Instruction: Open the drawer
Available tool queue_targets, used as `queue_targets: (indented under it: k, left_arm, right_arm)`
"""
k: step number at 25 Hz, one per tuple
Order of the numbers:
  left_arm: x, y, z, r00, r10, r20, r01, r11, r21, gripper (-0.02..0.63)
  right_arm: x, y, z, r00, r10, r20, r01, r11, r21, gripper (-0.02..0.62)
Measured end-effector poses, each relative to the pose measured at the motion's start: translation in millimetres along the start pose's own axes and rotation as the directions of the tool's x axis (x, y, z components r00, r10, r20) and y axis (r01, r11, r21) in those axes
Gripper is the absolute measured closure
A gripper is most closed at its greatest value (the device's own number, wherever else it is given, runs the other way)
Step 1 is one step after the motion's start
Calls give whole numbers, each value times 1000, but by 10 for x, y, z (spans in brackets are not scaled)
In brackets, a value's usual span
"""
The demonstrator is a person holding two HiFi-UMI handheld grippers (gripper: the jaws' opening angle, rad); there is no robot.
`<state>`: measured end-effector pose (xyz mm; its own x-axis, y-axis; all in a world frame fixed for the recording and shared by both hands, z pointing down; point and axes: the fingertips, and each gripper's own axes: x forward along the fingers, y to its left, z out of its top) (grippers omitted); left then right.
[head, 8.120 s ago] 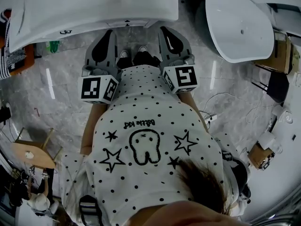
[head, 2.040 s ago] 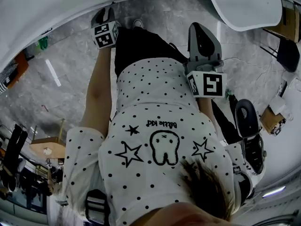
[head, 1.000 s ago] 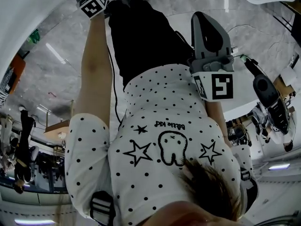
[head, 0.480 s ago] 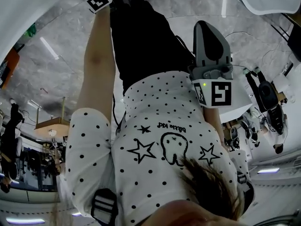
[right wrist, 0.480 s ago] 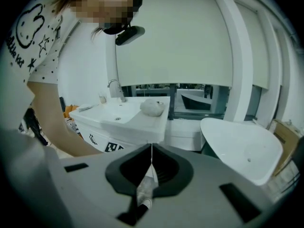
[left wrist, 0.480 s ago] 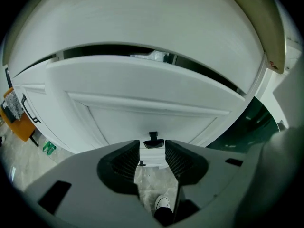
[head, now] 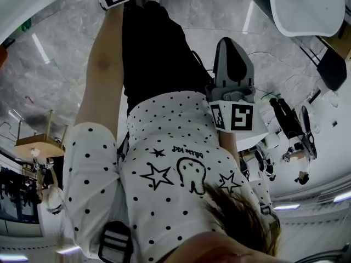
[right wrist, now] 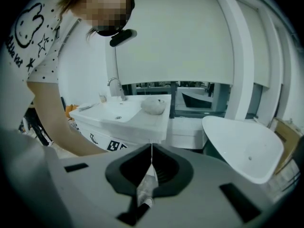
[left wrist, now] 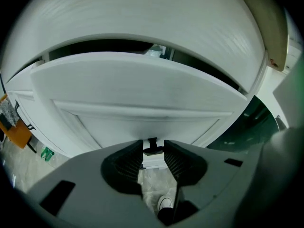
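My left gripper (left wrist: 153, 151) is clenched on the drawer's small dark handle (left wrist: 152, 145). The jaws stand only narrowly apart, with a ribbed pad on each side of the short crossbar. The crossbar lies side to side on a stub that points straight back at me. Below the jaws I see pale floor (left wrist: 151, 186) and the toe of my shoe (left wrist: 165, 204), so there is room beneath and behind for pulling.

Beyond the handle is the drawer (left wrist: 142, 87), a wide white front facing me, with its long axis running left to right across the view. A dark slot runs along its upper edge, between it and the overhanging edge of the counter (left wrist: 142, 18) above. Past the drawer's right end is a dark, glossy area, and at the left edge there is something orange that I cannot identify.

My right gripper (right wrist: 151, 151) is closed with its tips touching and nothing between them. It is held by my waist (head: 233, 73), well apart from the drawer. Ahead of it stand a second white counter with a basin (right wrist: 118, 112) and a tap (right wrist: 114, 85), and a white tub (right wrist: 242, 146) to the right.
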<state>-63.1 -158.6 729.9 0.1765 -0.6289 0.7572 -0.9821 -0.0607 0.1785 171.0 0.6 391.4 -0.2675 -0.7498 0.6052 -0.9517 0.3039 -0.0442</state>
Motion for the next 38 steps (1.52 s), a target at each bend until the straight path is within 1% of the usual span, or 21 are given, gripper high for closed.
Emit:
queue_targets:
  k: [7, 14, 22, 27, 38]
  left_arm:
    - [-40, -7, -62, 1000, 7, -8, -7, 1000, -26, 468]
    - [-70, -22, -98, 1000, -14, -14, 13, 999, -29, 471]
    - [-104, -38, -100, 1000, -1, -27, 0, 999, -42, 472]
    - [-112, -46, -110, 1000, 1, -31, -3, 998, -64, 477]
    - [-156, -67, -130, 999, -2, -44, -1, 998, -57, 479]
  right_arm:
    - [64, 22, 20, 1000, 13, -4, -13, 1000, -10, 581]
    - [138, 73, 49, 999, 31, -11, -31, 999, -23, 581]
    - [165, 66, 102, 999, 36, -10, -36, 999, -28, 581]
    - [208, 68, 121, 999, 42, -11, -42, 999, -30, 581]
    - [260, 39, 148, 998, 59, -16, -60, 997, -38, 581]
